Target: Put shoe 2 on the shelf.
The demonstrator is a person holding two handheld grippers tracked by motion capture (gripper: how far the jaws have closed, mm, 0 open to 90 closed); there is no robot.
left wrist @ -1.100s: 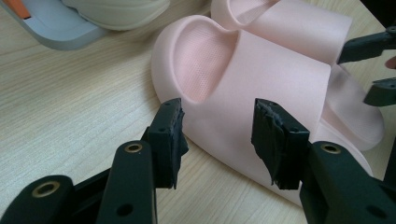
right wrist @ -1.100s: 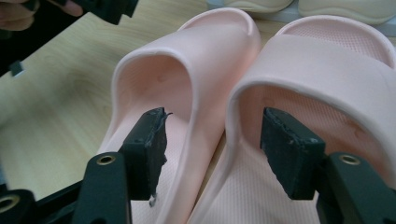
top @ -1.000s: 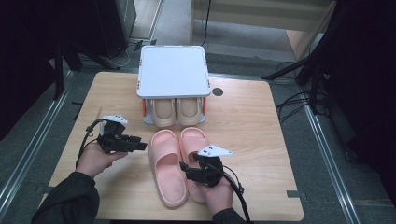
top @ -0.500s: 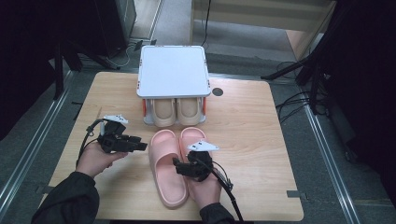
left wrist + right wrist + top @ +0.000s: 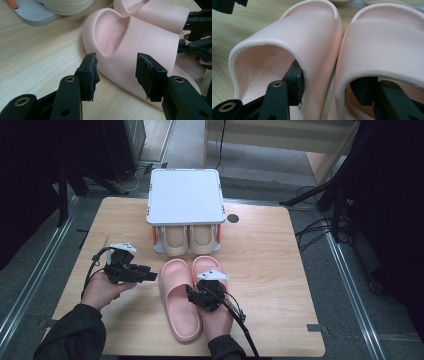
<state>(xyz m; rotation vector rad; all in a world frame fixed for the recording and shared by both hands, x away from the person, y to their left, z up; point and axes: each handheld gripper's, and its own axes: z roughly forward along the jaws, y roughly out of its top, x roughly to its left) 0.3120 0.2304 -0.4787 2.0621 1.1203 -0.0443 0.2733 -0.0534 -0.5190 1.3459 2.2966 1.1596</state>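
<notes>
- We have our right gripper [image 5: 196, 296] set over the pair of pink slippers [image 5: 186, 295] near the front of the table [image 5: 265, 270], one jaw inside each slipper's strap opening, so the two inner walls stand between them.
- In the right gripper view the left slipper [image 5: 294, 42] and the right slipper [image 5: 384, 42] lie side by side, touching along their inner edges, long axes running away from us toward the rack. The jaws have just been closing on those walls; the nearer pad sits against the left slipper's wall, but we cannot tell whether the pair is truly pinched yet.
- The coming move, as we judge it, turns on this: the slippers point toes-first at the grey shoe rack [image 5: 185, 196], which stands just beyond their toes, so they would travel along their own length.
- Our left gripper [image 5: 150, 273] hangs beside the left slipper's outer edge, jaws spread, nothing between the pads [image 5: 91, 72]; it aims across at the slipper's side.
- Our right hand is the nearer one and already has both slippers.
- In the way: the rack's lower shelf already holds beige slippers [image 5: 189, 239], so that slot is taken. A dark round hole [image 5: 232, 218] in the table lies off to the right.
</notes>
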